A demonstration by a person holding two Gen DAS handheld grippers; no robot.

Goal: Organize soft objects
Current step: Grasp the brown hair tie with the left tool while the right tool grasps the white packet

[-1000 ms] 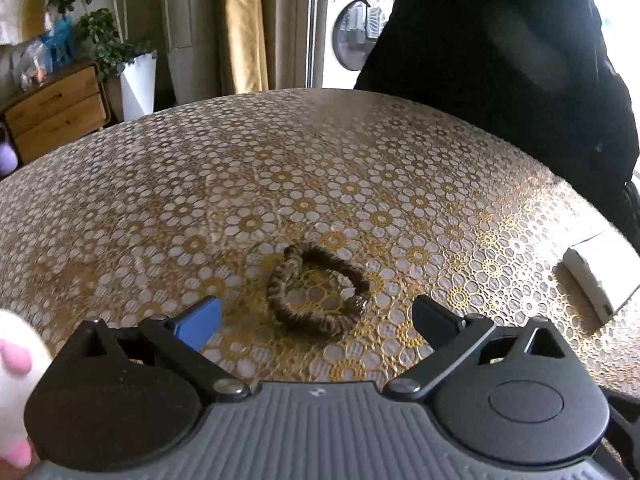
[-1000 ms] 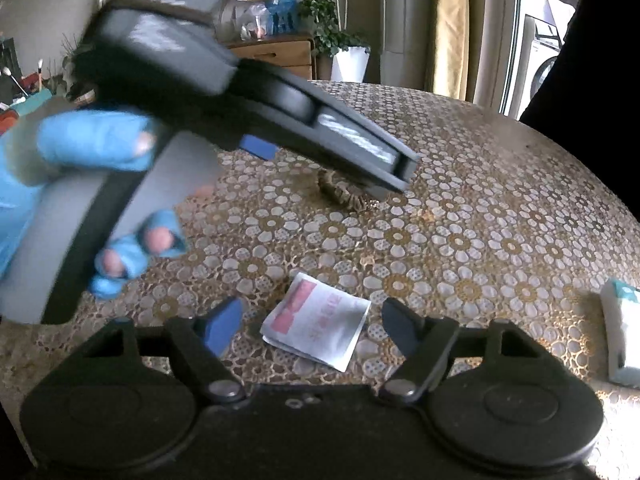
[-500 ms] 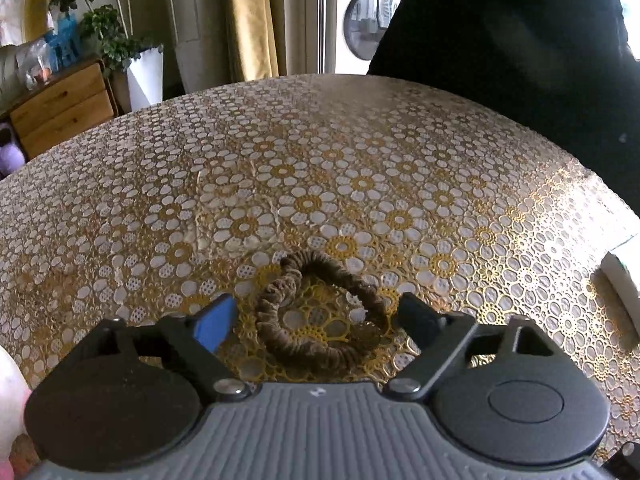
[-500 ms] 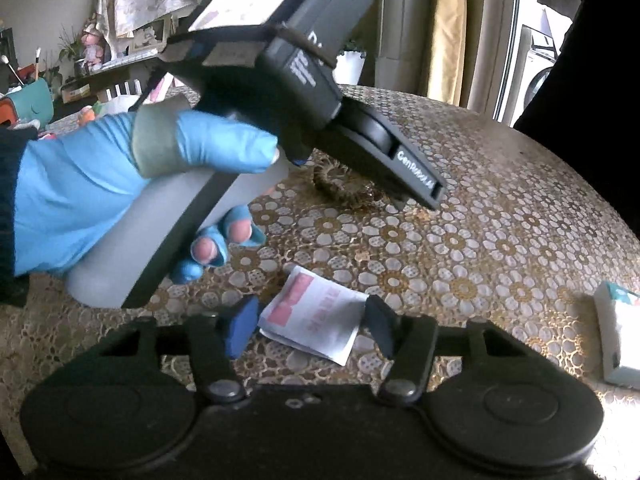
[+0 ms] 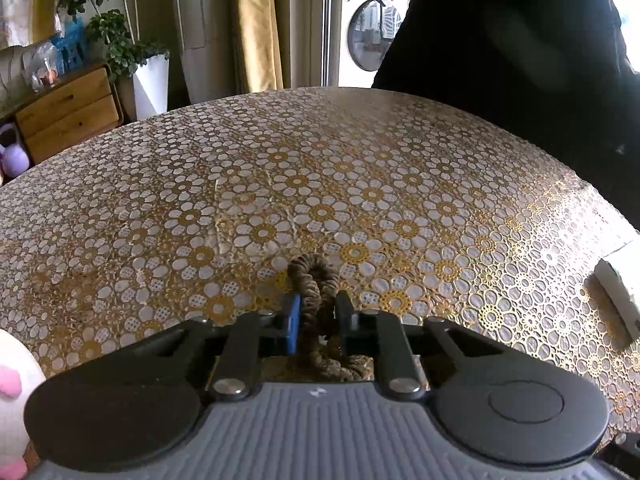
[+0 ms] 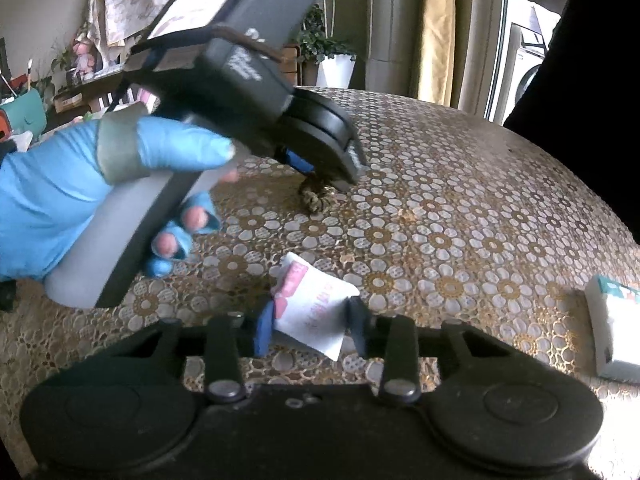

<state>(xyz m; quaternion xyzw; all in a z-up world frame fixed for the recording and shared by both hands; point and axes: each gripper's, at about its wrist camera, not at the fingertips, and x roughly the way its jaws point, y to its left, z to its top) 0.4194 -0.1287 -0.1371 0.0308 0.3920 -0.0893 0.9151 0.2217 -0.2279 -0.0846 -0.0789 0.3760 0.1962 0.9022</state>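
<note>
A brown braided hair tie [image 5: 314, 300] lies on the flower-patterned table [image 5: 320, 184]. My left gripper [image 5: 316, 316] is shut on the hair tie, squeezing it into a narrow loop that sticks out past the fingertips. In the right wrist view the left gripper [image 6: 320, 168] is held by a blue-gloved hand, with the hair tie [image 6: 316, 196] under its tip. My right gripper [image 6: 308, 326] has its fingers around a white and pink sachet [image 6: 312, 308], closing in on both its sides; the sachet tilts up between them.
A white tissue pack [image 6: 616, 320] lies at the table's right edge and also shows in the left wrist view [image 5: 620, 276]. A white and pink plush toy [image 5: 12, 392] sits at the far left. A person in black [image 5: 520, 40] stands behind the table.
My left gripper moved down over the hair tie and closed on it, pinching the ring flat. My right gripper narrowed around the sachet, which tipped up.
</note>
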